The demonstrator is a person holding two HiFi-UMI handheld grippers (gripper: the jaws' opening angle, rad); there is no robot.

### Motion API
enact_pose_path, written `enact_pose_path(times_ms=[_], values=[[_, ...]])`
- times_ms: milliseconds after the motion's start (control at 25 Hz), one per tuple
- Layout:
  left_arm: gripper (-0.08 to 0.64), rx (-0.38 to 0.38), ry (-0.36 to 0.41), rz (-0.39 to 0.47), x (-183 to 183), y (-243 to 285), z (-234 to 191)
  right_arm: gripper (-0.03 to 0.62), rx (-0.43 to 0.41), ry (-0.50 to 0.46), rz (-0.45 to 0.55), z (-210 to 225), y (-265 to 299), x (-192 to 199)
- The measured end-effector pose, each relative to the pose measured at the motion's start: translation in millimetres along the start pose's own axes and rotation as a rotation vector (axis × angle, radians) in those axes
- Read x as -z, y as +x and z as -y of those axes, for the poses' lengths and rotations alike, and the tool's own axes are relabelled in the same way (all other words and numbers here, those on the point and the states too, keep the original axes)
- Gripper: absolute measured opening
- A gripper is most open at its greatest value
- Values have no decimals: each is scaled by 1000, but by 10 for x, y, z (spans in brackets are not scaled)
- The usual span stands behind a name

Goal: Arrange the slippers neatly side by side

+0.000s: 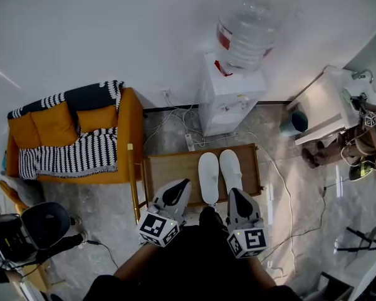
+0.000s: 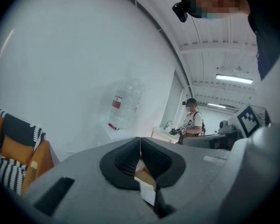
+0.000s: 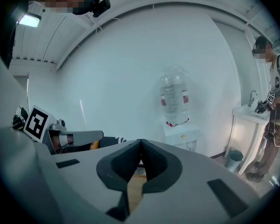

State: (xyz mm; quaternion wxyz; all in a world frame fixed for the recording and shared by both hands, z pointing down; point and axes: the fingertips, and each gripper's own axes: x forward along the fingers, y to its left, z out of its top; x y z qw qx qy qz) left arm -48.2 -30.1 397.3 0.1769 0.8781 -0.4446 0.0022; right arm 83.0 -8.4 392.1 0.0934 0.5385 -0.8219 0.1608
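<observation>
Two white slippers [image 1: 208, 177] are seen lying close together and parallel on the low wooden table [image 1: 160, 175], so the arranging is judged essentially done. The left gripper [image 1: 184, 184] and right gripper [image 1: 234, 194] are held near the body, short of the slippers' heels, pointed forward, slightly down. Fingers [image 2: 123, 162] on both are closed on nothing.

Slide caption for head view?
White slippers lie side by side on the wooden table; left hand-held gripper and right hand-held gripper hover shut, empty.
</observation>
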Motion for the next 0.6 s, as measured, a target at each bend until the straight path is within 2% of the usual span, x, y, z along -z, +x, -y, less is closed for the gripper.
enact_pose_path(times_ms=[600], values=[[17,5,-5,-8,-2,43,-13,11,5,6,-19,25,47,21]])
